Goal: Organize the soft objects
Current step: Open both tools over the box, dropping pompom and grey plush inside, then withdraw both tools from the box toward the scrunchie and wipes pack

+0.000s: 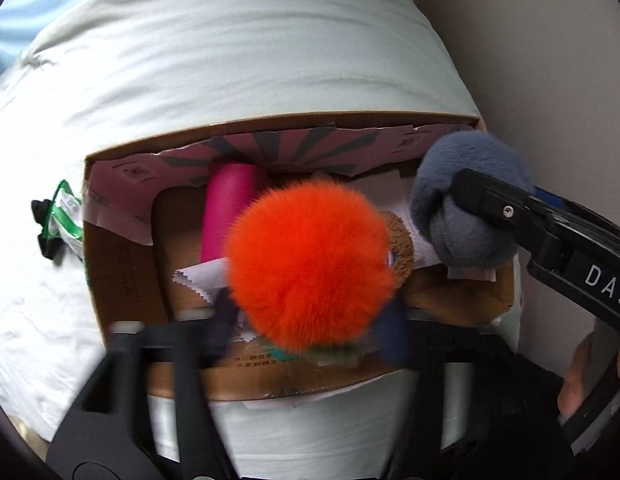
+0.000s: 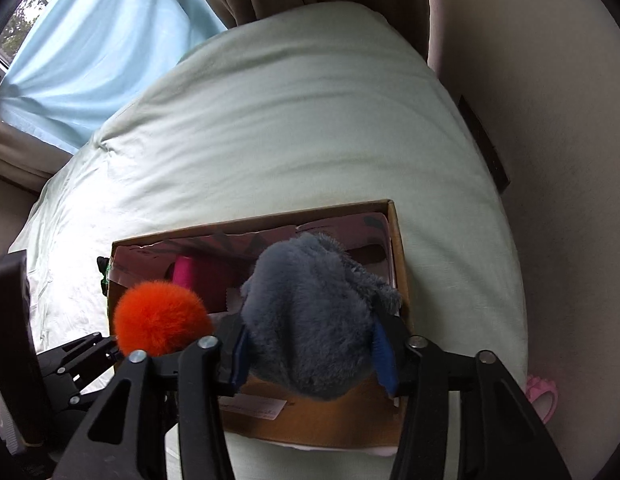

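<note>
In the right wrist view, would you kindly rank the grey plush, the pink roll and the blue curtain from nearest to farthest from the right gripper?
1. Grey plush, between the right gripper's fingers.
2. Pink roll, inside the box, left.
3. Blue curtain, beyond the bed, upper left.

pale green bedsheet (image 2: 294, 120), blue curtain (image 2: 102, 40), pink slipper (image 2: 544, 396) by bed.

Box contents (image 1: 394, 248) largely hidden beneath orange pompom (image 1: 310, 264); left gripper (image 1: 278, 332) perhaps motion-blurred.

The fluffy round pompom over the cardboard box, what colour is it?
Bright orange-red. The fluffy round pompom shows best in the left wrist view, above the open cardboard box.
</note>
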### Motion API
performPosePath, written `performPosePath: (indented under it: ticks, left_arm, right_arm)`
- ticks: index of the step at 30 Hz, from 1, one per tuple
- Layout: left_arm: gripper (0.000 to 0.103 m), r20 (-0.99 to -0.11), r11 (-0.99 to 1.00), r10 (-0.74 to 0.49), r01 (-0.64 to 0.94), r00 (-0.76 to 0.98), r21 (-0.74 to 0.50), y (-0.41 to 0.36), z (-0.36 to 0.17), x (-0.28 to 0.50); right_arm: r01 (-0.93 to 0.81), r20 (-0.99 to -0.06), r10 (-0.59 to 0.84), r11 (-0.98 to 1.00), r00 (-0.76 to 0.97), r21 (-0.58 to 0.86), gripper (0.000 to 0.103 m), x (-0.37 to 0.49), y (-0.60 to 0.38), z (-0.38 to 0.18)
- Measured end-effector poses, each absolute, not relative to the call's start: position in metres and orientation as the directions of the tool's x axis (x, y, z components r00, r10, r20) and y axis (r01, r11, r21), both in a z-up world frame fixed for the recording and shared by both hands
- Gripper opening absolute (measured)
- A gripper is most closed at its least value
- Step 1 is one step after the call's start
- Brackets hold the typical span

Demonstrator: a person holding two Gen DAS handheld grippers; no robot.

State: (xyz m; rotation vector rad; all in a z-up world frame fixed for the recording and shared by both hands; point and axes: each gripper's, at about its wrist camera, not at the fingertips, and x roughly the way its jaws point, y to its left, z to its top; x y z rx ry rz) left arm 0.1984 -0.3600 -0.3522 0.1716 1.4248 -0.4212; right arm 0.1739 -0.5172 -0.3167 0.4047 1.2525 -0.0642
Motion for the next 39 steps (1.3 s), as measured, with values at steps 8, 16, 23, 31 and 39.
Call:
performPosePath:
  ticks: [8, 16, 23, 31, 39]
  left_arm:
    - [0.103, -0.979, 0.919, -0.185, 0.367, 0.083, -0.143, -0.344, -0.345, 0.198]
    - [0.103, -0.974, 0.926, -0.193, 0.351, 0.116, -0.141, -0.329, -0.324, 0.197]
    - [0.103, -0.967, 0.926, -0.201, 0.353, 0.158, -0.134, -0.321, -0.300, 0.190]
    - [0.103, -0.946, 0.924, -0.232, 0.355, 0.225, -0.142, -0.293, -0.252, 0.173]
    - [0.103, -0.917, 0.920, -0.263, 0.364, 0.301, -0.145, -0.240, -0.199, 0.153]
  right_arm:
    - [0.285, -0.927, 0.169, 0.920, 0.334, 0.270, 0.103, 0.176, -0.522, -0.319]
    - [0.276, -0.922, 0.156, 0.925, 0.356, 0.262, 0.103, 0.173, -0.516, -0.306]
    - [0.269, -0.914, 0.136, 0.930, 0.381, 0.251, 0.103, 0.165, -0.508, -0.283]
    - [0.265, -0.912, 0.120, 0.935, 0.393, 0.237, 0.103, 0.147, -0.489, -0.242]
    - [0.212, -0.892, 0.063, 0.962, 0.448, 0.175, 0.103, 0.123, -0.448, -0.186]
